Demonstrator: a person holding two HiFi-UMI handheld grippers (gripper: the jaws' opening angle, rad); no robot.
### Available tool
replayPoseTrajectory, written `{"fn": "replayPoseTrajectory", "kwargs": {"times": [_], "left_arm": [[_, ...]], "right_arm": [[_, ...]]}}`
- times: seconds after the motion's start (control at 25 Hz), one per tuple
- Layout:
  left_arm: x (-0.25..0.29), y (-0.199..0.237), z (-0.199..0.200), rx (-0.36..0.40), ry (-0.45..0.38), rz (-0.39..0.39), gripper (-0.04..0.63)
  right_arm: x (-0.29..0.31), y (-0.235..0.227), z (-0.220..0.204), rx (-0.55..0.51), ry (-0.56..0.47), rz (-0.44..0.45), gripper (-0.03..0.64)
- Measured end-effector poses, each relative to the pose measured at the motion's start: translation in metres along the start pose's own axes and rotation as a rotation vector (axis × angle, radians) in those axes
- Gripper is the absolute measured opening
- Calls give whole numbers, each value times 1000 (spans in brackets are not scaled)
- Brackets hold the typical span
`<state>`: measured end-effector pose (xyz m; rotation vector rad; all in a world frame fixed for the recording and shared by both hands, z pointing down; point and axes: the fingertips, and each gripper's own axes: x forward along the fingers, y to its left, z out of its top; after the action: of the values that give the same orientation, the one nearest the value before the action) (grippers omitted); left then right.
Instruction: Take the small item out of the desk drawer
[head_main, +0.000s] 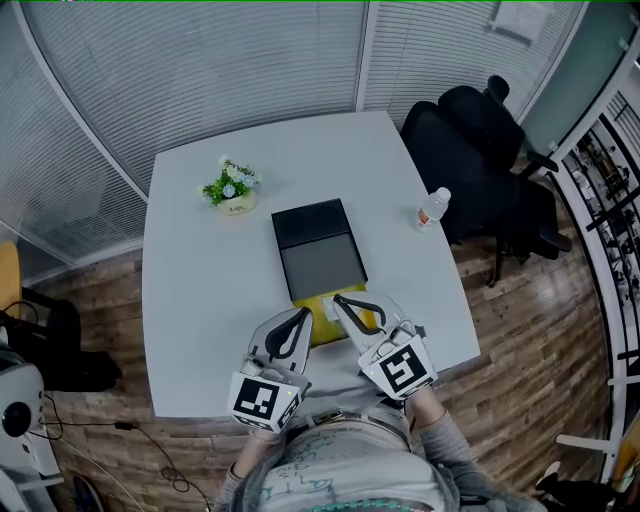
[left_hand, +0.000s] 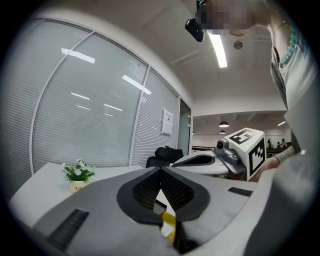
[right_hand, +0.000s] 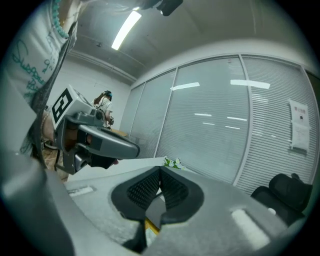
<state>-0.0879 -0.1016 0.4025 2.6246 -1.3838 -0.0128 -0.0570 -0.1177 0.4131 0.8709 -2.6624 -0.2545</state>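
Observation:
A flat black and grey drawer box (head_main: 318, 250) lies in the middle of the white table (head_main: 200, 300). At its near end a yellow part (head_main: 340, 322) shows, half hidden under my grippers. My left gripper (head_main: 303, 315) and right gripper (head_main: 338, 300) hover side by side over that near end, tips pointing at the box. Both are shut with nothing between the jaws. In the left gripper view the left gripper (left_hand: 161, 171) has its tips together, with yellow (left_hand: 169, 226) showing below them. The right gripper (right_hand: 160, 173) in its own view looks the same. No small item is visible.
A small pot of flowers (head_main: 233, 188) stands at the table's far left. A water bottle (head_main: 432, 208) stands near the right edge. A black office chair (head_main: 480, 170) is beyond the right corner. Blinds cover glass walls behind. The table's near edge is at my body.

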Motion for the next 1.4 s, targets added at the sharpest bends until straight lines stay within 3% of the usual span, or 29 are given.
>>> {"fn": "replayPoseTrajectory", "kwargs": {"times": [0.12, 0.68, 1.12, 1.4], "left_arm": [[-2, 2, -2, -1, 5, 1, -3], [-5, 9, -11, -23, 25, -3, -3], [-9, 14, -20, -55, 47, -1, -2], [-7, 21, -23, -72, 53, 7, -3]], "right_arm": [[5, 2, -14, -63, 52, 15, 0], [27, 10, -101, -176, 269, 156, 1], [43, 21, -176, -99, 462, 251, 2], [60, 24, -211, -112, 594, 338, 2]]}}
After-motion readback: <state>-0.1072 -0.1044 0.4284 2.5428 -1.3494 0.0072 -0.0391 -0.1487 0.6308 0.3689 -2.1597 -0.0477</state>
